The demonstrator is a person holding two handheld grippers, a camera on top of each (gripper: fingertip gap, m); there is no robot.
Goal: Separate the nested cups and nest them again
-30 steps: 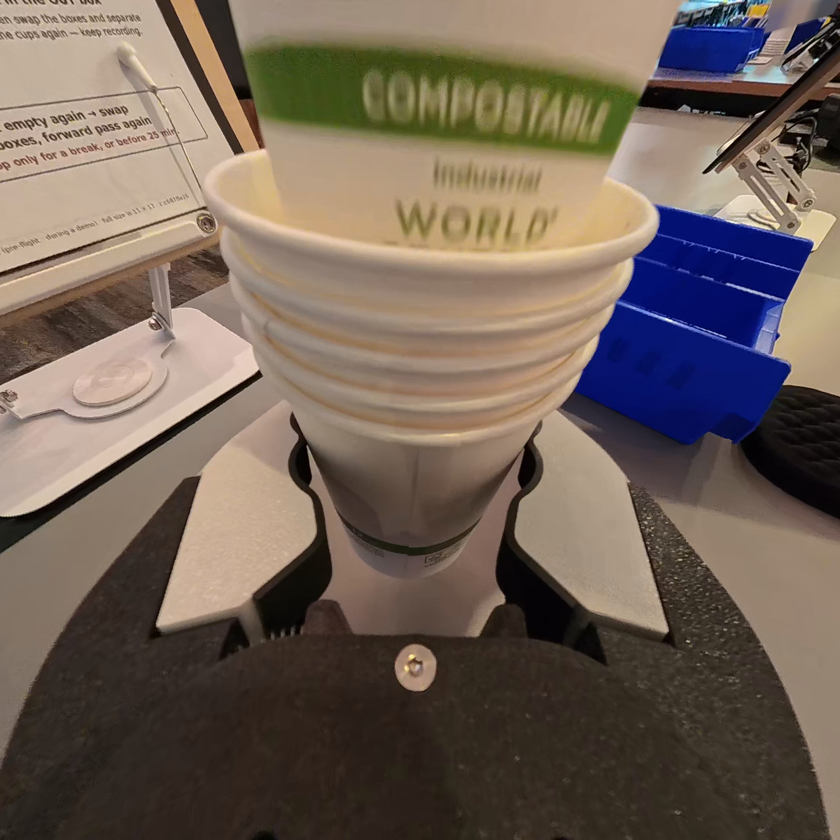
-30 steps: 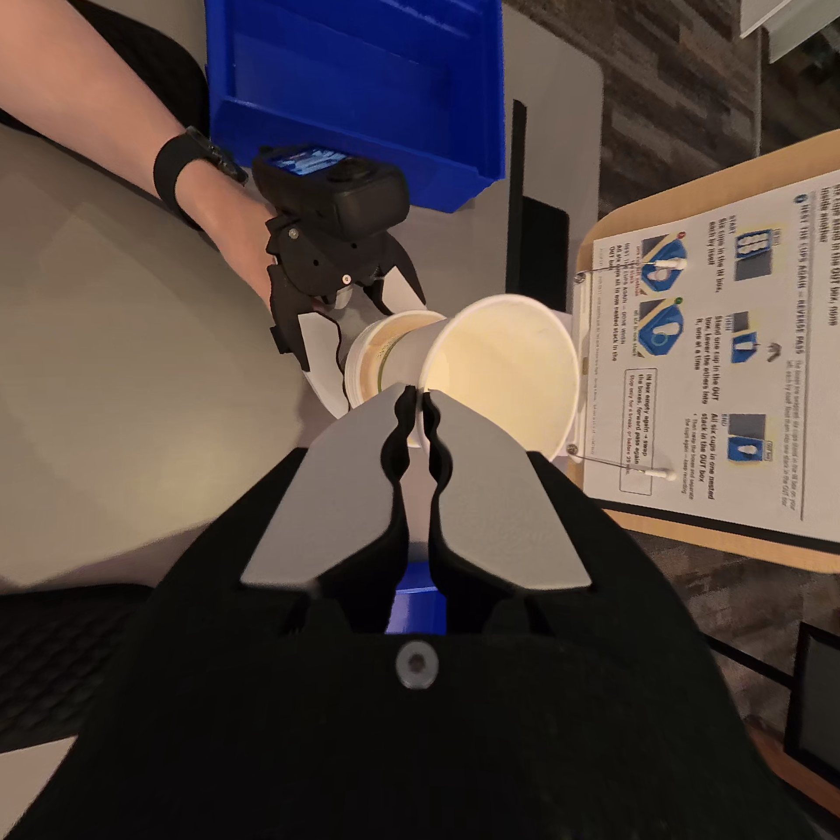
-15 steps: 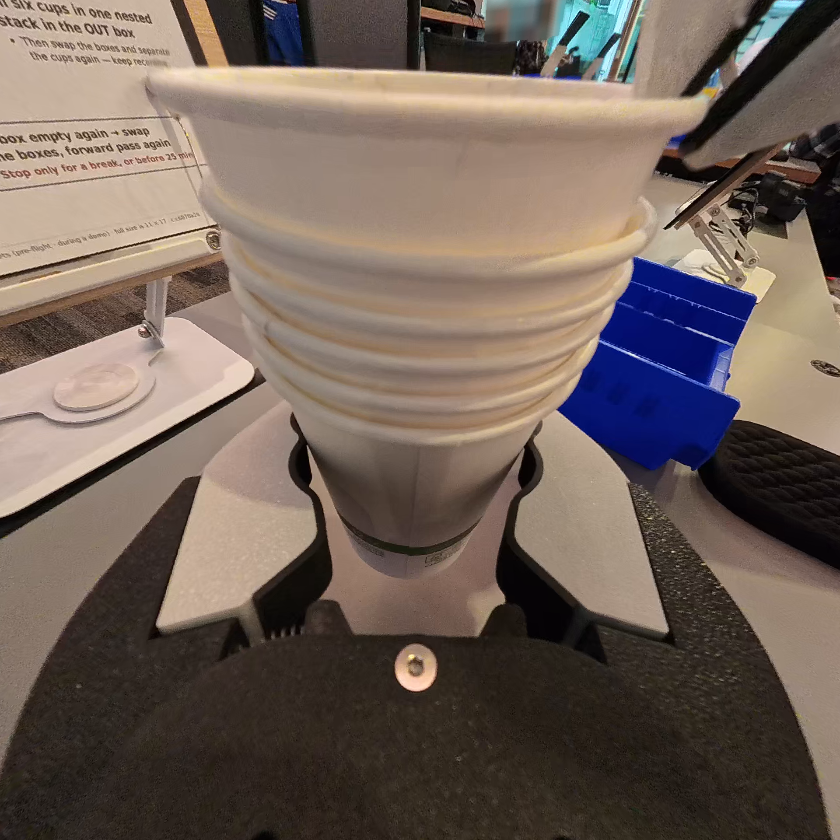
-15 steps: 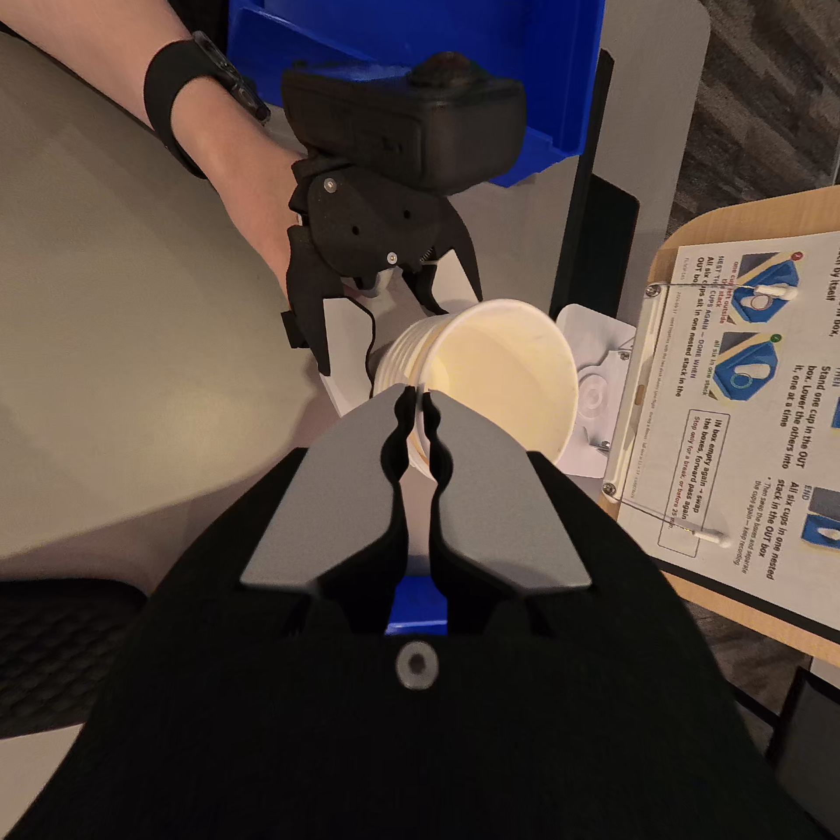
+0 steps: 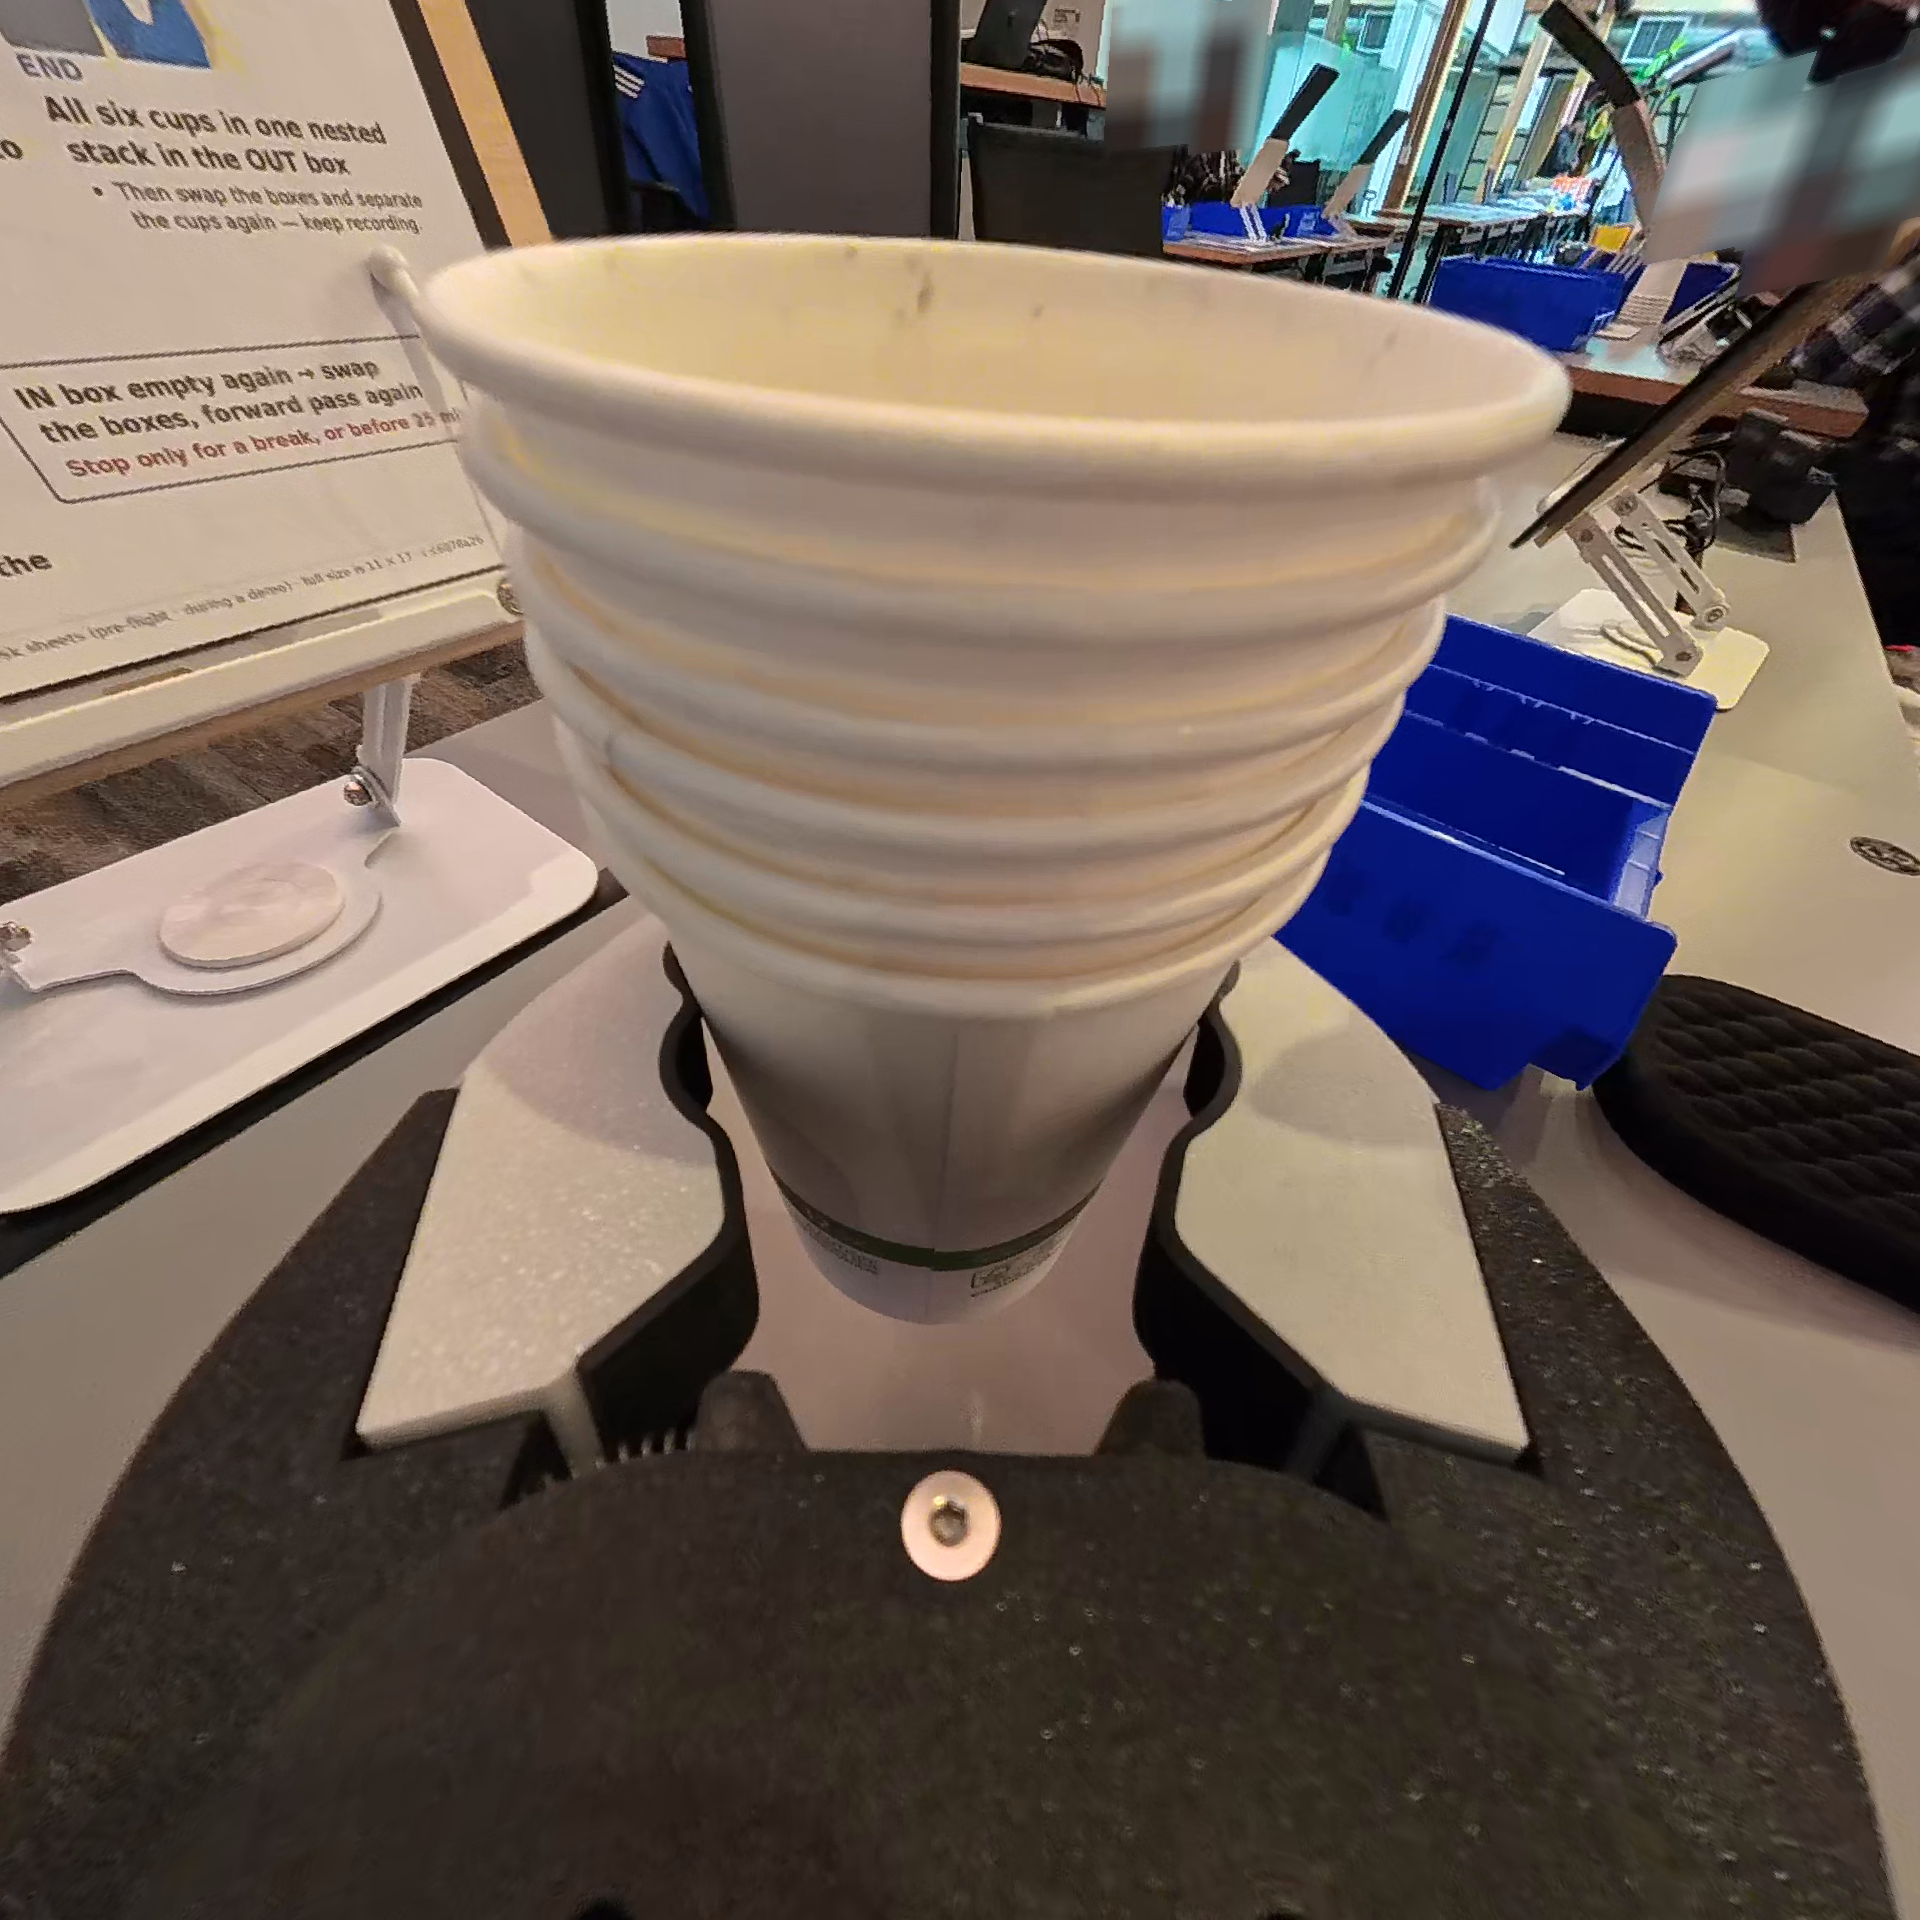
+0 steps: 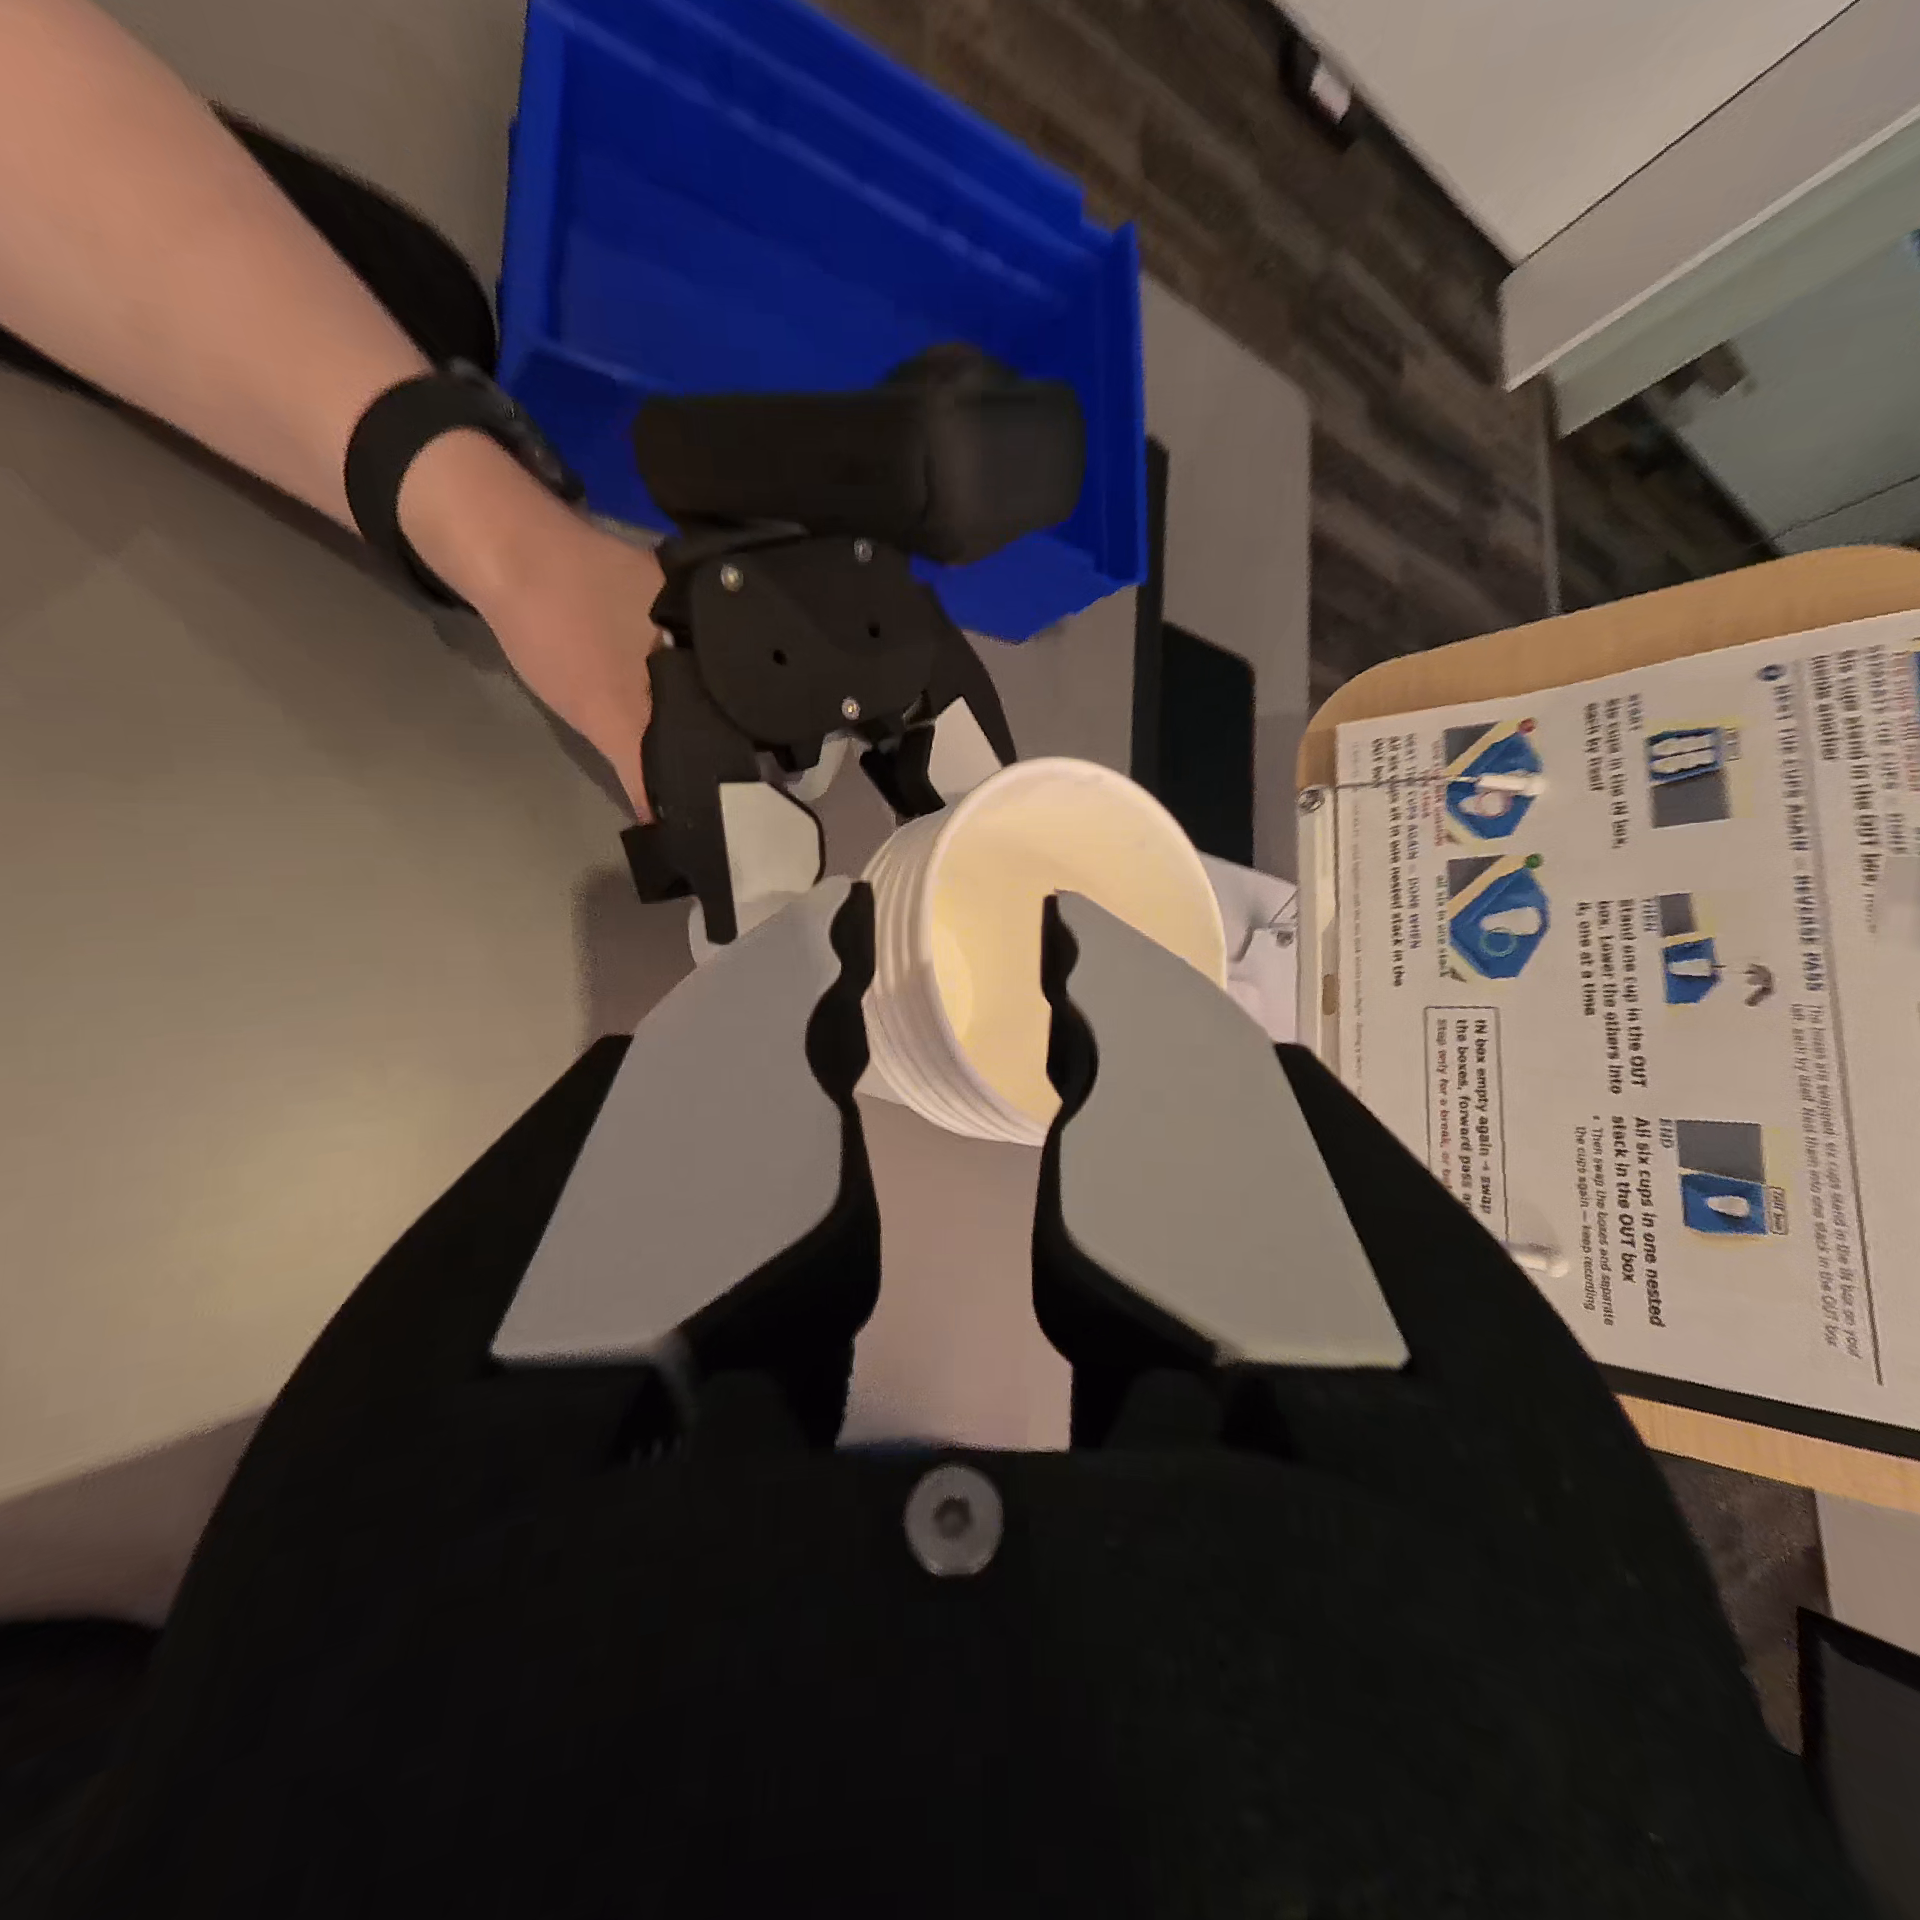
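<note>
A stack of several nested white paper cups (image 5: 977,644) stands upright in my left gripper (image 5: 951,1060), which is shut on the lowest cup's body. The top cup sits deep in the stack with its rim just above the others. In the right wrist view the stack (image 6: 1049,925) shows from above, mouth open, with the left gripper (image 6: 821,842) behind it. My right gripper (image 6: 951,914) is open. Its left finger stands outside the rims and its right finger over the cup mouth. It holds nothing.
A blue bin (image 5: 1507,831) stands to the right of the stack, and shows behind the left gripper (image 6: 790,312). An instruction board (image 5: 208,364) on a white stand base (image 5: 260,935) is at the left. A black mat (image 5: 1766,1122) lies at the right. A person's hand (image 6: 520,582) holds the left gripper.
The right gripper pushed the top cup down into the stack, then opened and let go of its rim. The left gripper kept hold of the stack.
</note>
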